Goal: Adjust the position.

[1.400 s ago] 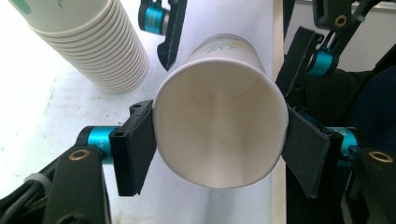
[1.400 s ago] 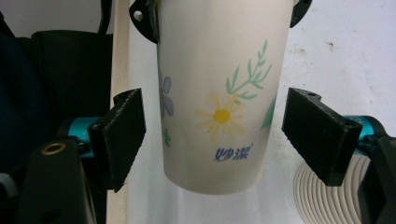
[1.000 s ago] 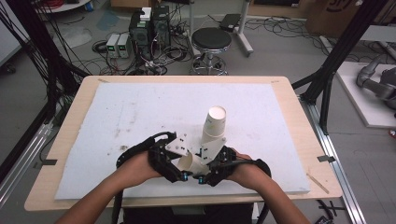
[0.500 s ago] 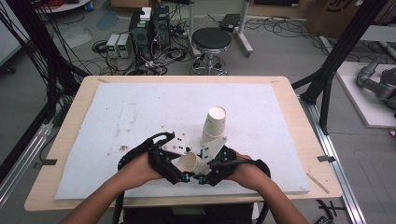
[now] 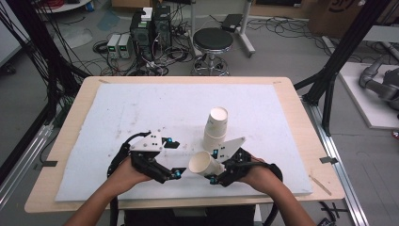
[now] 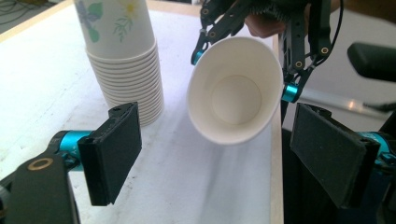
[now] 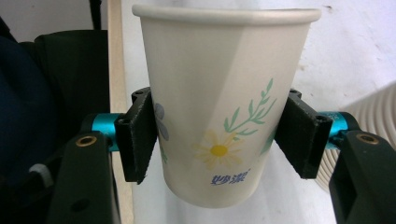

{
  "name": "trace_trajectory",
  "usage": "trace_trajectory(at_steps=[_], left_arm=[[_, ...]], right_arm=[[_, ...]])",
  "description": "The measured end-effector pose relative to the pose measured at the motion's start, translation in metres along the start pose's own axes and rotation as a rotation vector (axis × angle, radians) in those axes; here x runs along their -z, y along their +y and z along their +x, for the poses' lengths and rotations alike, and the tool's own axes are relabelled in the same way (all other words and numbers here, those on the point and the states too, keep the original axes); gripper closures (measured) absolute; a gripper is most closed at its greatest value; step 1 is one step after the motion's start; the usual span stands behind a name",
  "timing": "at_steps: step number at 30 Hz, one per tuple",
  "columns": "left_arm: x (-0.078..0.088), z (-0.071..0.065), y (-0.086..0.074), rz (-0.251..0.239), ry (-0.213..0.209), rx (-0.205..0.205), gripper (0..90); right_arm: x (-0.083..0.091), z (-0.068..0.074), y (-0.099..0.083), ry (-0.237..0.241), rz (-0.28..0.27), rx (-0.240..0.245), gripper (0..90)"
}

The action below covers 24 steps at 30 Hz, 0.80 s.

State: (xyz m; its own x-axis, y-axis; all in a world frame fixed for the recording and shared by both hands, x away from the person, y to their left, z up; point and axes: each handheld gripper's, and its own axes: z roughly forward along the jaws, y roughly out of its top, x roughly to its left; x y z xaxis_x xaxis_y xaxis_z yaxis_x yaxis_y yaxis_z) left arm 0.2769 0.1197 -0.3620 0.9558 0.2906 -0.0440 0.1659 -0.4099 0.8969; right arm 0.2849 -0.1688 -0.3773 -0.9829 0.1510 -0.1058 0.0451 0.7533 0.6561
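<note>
My right gripper point(image 5: 212, 170) is shut on a single paper cup point(image 5: 205, 164) with a flower print, held on its side with the mouth toward my left gripper. In the right gripper view the cup point(image 7: 223, 100) sits squeezed between both black pads. The left gripper view looks straight into the cup's open mouth point(image 6: 235, 95). My left gripper point(image 5: 173, 159) is open, just left of the cup, with nothing between its pads point(image 6: 113, 148). A stack of nested paper cups point(image 5: 215, 127) stands upside down on the white mat point(image 5: 141, 108), just behind the right gripper; the left gripper view has the stack point(image 6: 122, 56) at upper left.
The white mat lies on a wooden table point(image 5: 287, 94), and both hands work near its front edge. Behind the table stand a black stool point(image 5: 213, 42), computer boxes point(image 5: 150, 23) and loose cables on the floor. Black frame posts point(image 5: 339, 61) rise at the right.
The right gripper has lifted the single cup off the stack and swung it down and left, tipping it onto its side. The left gripper edged toward it.
</note>
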Motion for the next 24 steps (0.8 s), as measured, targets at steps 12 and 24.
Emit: trace_trajectory(at_steps=[12,24], left_arm=[[0.011,0.005,-0.029,-0.122,0.054,0.079,16.6],[0.013,0.011,-0.061,-0.195,0.148,0.161,16.6]], right_arm=[[0.014,0.0,-0.023,-0.037,-0.076,-0.069,34.9],[0.032,0.003,-0.06,-0.12,-0.28,-0.167,34.1]])
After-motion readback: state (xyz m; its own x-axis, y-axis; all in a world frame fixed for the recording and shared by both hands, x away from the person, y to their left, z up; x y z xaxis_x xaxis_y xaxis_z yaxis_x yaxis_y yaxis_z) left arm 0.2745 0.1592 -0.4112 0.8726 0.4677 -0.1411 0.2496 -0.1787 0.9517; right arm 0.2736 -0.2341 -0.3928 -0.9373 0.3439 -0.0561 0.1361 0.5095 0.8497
